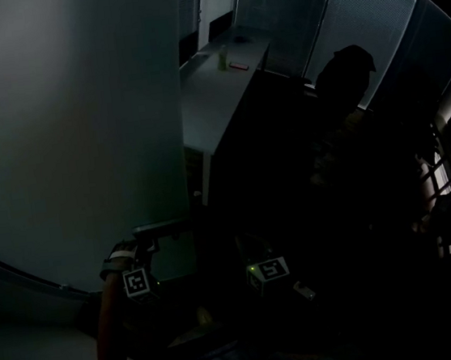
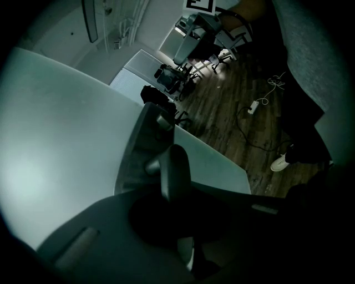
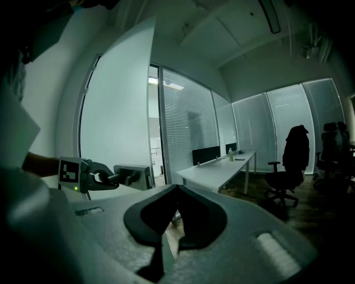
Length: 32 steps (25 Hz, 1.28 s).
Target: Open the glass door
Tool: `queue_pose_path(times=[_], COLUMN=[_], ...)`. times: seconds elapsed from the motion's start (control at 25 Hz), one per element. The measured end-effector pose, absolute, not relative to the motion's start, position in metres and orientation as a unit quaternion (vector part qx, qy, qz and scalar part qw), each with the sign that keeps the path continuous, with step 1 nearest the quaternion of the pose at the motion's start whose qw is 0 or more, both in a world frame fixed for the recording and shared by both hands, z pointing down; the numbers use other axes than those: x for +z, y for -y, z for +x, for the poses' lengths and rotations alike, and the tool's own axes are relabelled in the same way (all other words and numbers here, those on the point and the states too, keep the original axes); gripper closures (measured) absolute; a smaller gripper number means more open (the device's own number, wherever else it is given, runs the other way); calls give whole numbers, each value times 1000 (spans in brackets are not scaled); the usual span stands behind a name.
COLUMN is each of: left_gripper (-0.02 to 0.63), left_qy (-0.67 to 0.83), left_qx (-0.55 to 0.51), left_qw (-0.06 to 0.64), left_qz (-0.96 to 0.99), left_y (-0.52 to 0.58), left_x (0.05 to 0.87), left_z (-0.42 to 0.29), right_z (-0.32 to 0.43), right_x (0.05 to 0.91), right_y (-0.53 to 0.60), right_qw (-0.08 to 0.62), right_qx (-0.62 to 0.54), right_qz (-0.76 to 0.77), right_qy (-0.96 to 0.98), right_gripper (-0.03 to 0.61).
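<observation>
– Left gripper view first: the left gripper (image 2: 173,191) is seen clamped shut on the door handle (image 2: 175,163), with the dark lever pinched between its jaws at centre frame.
– And the glass door (image 2: 61,161)?
– It is spread across the left half of that frame, frosted and pale. The handle's mounting plate (image 2: 138,147) is fixed at its edge, and a wooden floor (image 2: 233,122) is shown beyond, upper right.
– Right gripper view now?
– The right gripper (image 3: 177,191) is seen at lower centre with its jaws closed together and nothing held between them. The other gripper is caught at the left of the frame, on the handle. A white desk (image 3: 222,172) is set centre right, well apart from the door.
– Head view?
– Very dark. The left gripper's marker cube (image 1: 138,282) is picked out at lower left.
</observation>
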<state>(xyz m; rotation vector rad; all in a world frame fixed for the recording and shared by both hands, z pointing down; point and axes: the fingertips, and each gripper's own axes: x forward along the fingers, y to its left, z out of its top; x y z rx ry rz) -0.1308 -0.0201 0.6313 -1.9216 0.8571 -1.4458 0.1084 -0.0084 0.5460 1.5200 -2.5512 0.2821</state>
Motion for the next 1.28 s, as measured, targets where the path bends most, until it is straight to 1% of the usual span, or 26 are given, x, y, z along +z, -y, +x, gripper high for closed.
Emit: queue_pose_path(times=[0.64, 1.28], left_gripper=[614, 612], left_qy=[-300, -283], left_qx=[-533, -526], left_qw=[304, 312], left_qz=[-730, -739], left_y=[0, -41], left_x=[633, 636], left_z=[-127, -124], right_z=[108, 106], right_x=[546, 555], right_y=[-12, -58], right_qw=[80, 83], right_qx=[102, 109], right_qz=[517, 515], right_qy=[846, 846], right_gripper=[575, 575])
